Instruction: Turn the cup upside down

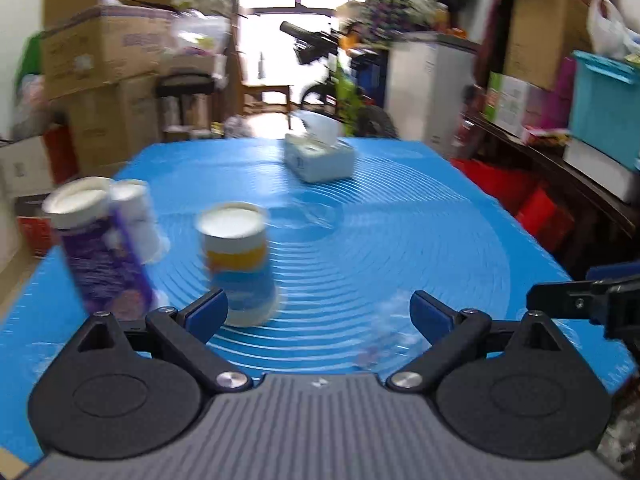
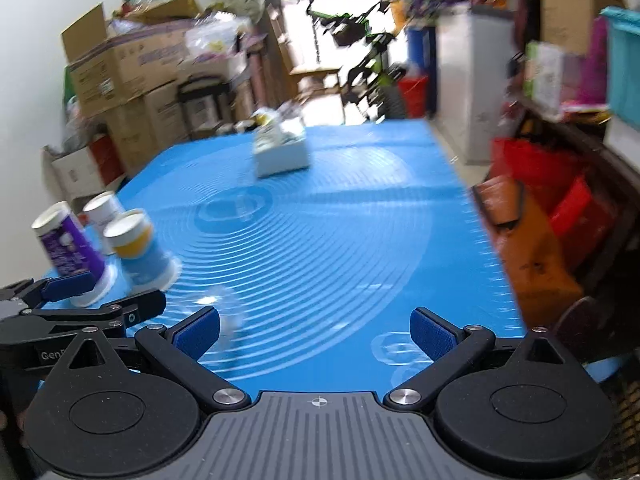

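Observation:
Three paper cups stand upside down on the blue mat (image 1: 400, 216), wide rims down. The yellow and blue cup (image 1: 236, 264) is just ahead of my left gripper's left finger; it also shows in the right wrist view (image 2: 140, 252). A purple cup (image 1: 100, 256) stands at the left (image 2: 68, 252), with a white cup (image 1: 138, 220) behind it (image 2: 102, 210). A clear plastic cup (image 1: 384, 332) is a blur near my left gripper (image 1: 320, 312), and shows in the right wrist view (image 2: 224, 316). My left gripper is open and empty. My right gripper (image 2: 316, 330) is open and empty.
A white tissue box (image 1: 320, 156) sits at the mat's far middle (image 2: 280, 156). Cardboard boxes (image 1: 100, 80) are stacked at the left, shelves and red bags (image 1: 532, 200) at the right. The left gripper's fingers (image 2: 68, 284) show at the left of the right wrist view.

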Action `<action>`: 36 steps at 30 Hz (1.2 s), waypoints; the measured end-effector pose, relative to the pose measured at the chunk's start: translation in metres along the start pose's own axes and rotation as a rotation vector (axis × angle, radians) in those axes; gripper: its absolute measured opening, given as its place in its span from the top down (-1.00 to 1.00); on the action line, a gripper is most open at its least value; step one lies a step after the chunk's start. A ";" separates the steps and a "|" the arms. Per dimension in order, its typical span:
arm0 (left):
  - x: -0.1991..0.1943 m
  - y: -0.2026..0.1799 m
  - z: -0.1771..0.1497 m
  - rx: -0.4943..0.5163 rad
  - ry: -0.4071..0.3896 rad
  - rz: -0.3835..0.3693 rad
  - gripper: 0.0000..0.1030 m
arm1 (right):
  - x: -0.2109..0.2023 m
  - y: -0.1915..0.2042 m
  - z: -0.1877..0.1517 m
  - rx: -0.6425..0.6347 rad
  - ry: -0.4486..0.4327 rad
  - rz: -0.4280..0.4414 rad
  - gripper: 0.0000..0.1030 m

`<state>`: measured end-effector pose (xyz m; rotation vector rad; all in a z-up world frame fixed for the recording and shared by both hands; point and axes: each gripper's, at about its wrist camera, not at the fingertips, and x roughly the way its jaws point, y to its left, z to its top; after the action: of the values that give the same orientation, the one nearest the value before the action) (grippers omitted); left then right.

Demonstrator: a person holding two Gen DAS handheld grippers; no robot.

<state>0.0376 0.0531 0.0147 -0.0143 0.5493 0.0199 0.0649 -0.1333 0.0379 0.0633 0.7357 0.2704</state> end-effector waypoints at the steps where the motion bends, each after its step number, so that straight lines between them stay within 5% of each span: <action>1: -0.001 0.005 0.001 -0.003 -0.011 0.023 -0.89 | 0.004 0.003 0.005 0.013 0.024 0.018 -0.95; 11: 0.001 0.061 -0.012 -0.103 -0.026 0.218 -0.99 | 0.076 0.020 0.040 0.212 0.259 0.139 -0.73; 23: 0.012 0.083 -0.016 -0.151 0.006 0.209 -0.99 | 0.137 0.027 0.037 0.329 0.454 0.148 -0.45; 27: 0.015 0.082 -0.016 -0.154 0.014 0.198 -0.99 | 0.141 0.028 0.039 0.338 0.472 0.169 -0.16; 36: 0.015 0.081 -0.016 -0.160 0.012 0.195 -0.99 | 0.128 0.035 0.037 0.265 0.416 0.191 -0.13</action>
<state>0.0401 0.1340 -0.0073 -0.1165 0.5585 0.2538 0.1727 -0.0643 -0.0128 0.3377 1.1794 0.3724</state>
